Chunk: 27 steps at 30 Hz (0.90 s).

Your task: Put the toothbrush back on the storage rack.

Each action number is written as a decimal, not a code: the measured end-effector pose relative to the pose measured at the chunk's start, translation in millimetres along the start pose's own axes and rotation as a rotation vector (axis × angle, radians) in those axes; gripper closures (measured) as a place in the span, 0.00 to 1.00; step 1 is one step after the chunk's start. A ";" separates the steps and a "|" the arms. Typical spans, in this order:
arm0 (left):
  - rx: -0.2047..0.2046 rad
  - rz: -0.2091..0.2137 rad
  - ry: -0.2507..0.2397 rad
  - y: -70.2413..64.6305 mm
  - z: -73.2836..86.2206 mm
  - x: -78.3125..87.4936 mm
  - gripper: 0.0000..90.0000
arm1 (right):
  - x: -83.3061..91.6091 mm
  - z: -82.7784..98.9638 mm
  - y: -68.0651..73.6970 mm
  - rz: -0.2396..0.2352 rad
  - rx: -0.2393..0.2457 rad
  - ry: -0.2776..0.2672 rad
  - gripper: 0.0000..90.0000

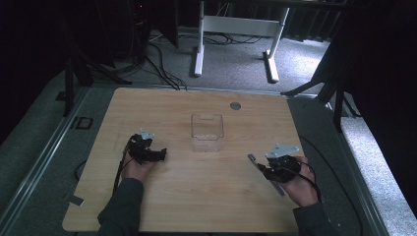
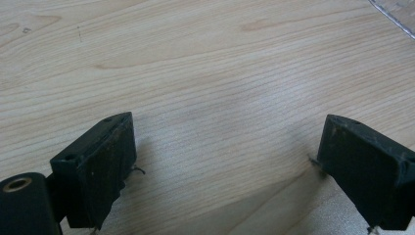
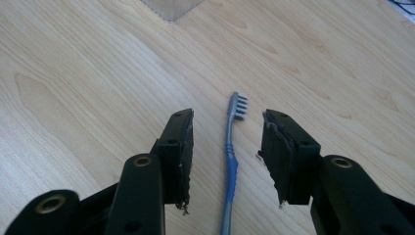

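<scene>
Toothbrush (image 3: 230,161), blue-handled, lies flat on the wooden counter (image 1: 196,191) between the open jaws of the right gripper (image 3: 227,147); neither pad touches it, and its bristle head points away from the camera. The handle's lower end is cut off at the bottom edge of the right gripper view. From the high view the toothbrush (image 1: 253,159) is dim and hard to make out, a thin sliver running under the right gripper (image 1: 260,167), which sits near the counter's right front with the person's hand (image 1: 300,184) wrapped around it from below. The left gripper (image 1: 160,154) rests at the left front, held in the other hand (image 1: 137,169), aimed toward the middle. Its own view shows the jaws spread wide over bare wood with nothing between them. A clear plastic container (image 1: 207,132) stands between the two grippers, farther back; one corner of it (image 2: 396,14) clips into the left gripper view's top right.
</scene>
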<state>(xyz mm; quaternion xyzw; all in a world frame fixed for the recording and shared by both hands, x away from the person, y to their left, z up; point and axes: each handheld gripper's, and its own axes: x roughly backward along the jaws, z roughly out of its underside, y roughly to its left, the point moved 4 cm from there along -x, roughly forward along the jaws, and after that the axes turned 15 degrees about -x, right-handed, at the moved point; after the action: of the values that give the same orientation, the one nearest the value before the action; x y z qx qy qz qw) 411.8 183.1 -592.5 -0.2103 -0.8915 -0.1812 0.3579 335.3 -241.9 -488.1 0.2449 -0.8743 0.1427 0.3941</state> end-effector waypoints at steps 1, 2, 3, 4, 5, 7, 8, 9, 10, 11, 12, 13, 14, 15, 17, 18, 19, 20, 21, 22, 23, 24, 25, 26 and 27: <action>0.000 0.000 0.000 0.0 0.0 0.0 0.08 | -0.4 0.1 -0.4 0.001 0.000 0.006 0.61; 0.000 0.000 0.000 0.0 0.1 0.1 0.08 | -0.9 0.1 -1.0 0.001 0.002 0.008 0.62; 0.000 0.000 0.000 0.0 0.1 0.1 0.08 | -1.5 0.2 -1.1 0.001 -0.004 0.013 0.62; 0.000 0.000 0.000 0.0 0.1 0.1 0.08 | -1.9 0.2 -1.6 0.001 -0.006 0.018 0.62; 0.000 0.000 0.000 0.0 0.1 0.1 0.08 | -2.5 0.3 -2.3 0.003 -0.006 0.022 0.62; 0.000 0.000 0.000 0.0 0.1 0.1 0.08 | -3.5 0.2 -3.2 0.003 -0.009 0.032 0.62; 0.000 0.000 0.000 0.0 0.1 0.1 0.08 | -3.9 0.1 -3.4 0.004 -0.012 0.035 0.62; 0.000 0.000 0.000 0.0 0.1 0.1 0.08 | -4.0 0.1 -3.7 0.004 -0.013 0.043 0.62; 0.000 0.000 0.000 0.0 0.1 0.2 0.08 | -4.7 -0.1 -4.0 0.004 -0.013 0.044 0.62; 0.000 0.000 0.000 0.0 0.2 0.2 0.08 | -5.0 -0.1 -4.2 0.004 -0.015 0.048 0.62; 0.000 0.000 0.000 0.0 0.2 0.2 0.08 | -5.6 0.0 -4.3 0.002 -0.018 0.054 0.62; 0.000 0.000 0.000 0.0 0.2 0.2 0.08 | -5.9 0.2 -4.5 0.004 -0.020 0.062 0.62; 0.000 0.000 -0.001 0.0 0.1 0.2 0.08 | -6.4 0.3 -4.8 0.004 -0.020 0.066 0.62; 0.000 0.000 0.000 0.0 0.2 0.2 0.08 | -7.0 0.4 -5.0 0.002 -0.020 0.069 0.62; 0.000 0.000 0.000 0.0 0.2 0.2 0.08 | -8.0 0.8 -5.5 0.003 -0.022 0.077 0.63; 0.000 0.000 0.000 0.0 0.2 0.2 0.08 | -8.4 1.1 -5.7 0.002 -0.024 0.084 0.63; 0.000 0.000 0.000 0.0 0.2 0.2 0.08 | -9.1 1.2 -5.7 0.001 -0.026 0.087 0.63; 0.000 0.000 0.000 0.0 0.2 0.2 0.08 | -9.6 1.4 -5.9 0.002 -0.026 0.092 0.63; 0.000 0.000 0.000 0.0 0.2 0.2 0.08 | -10.2 1.4 -6.2 0.002 -0.024 0.094 0.63; 0.000 0.000 0.000 0.0 0.2 0.2 0.08 | -10.6 1.5 -6.3 0.003 -0.026 0.098 0.63; 0.000 0.000 0.000 0.0 0.2 0.2 0.08 | -11.3 1.4 -6.4 0.003 -0.027 0.097 0.63; 0.000 0.000 0.000 0.0 0.2 0.2 0.08 | -11.6 1.4 -6.5 0.000 -0.027 0.102 0.63; 0.000 0.000 0.000 0.0 0.2 0.2 0.08 | -12.0 1.4 -6.6 0.001 -0.027 0.107 0.63; 0.000 0.000 0.000 0.0 0.2 0.2 0.08 | -12.4 1.4 -6.6 0.002 -0.027 0.109 0.63; 0.000 0.000 0.000 0.0 0.2 0.2 0.08 | -12.8 1.3 -6.6 0.001 -0.026 0.111 0.63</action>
<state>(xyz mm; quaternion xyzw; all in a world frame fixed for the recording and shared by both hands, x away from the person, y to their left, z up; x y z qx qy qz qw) 411.6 183.2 -592.5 -0.2103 -0.8916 -0.1812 0.3577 345.4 -244.0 -498.3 0.2313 -0.8529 0.1450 0.4450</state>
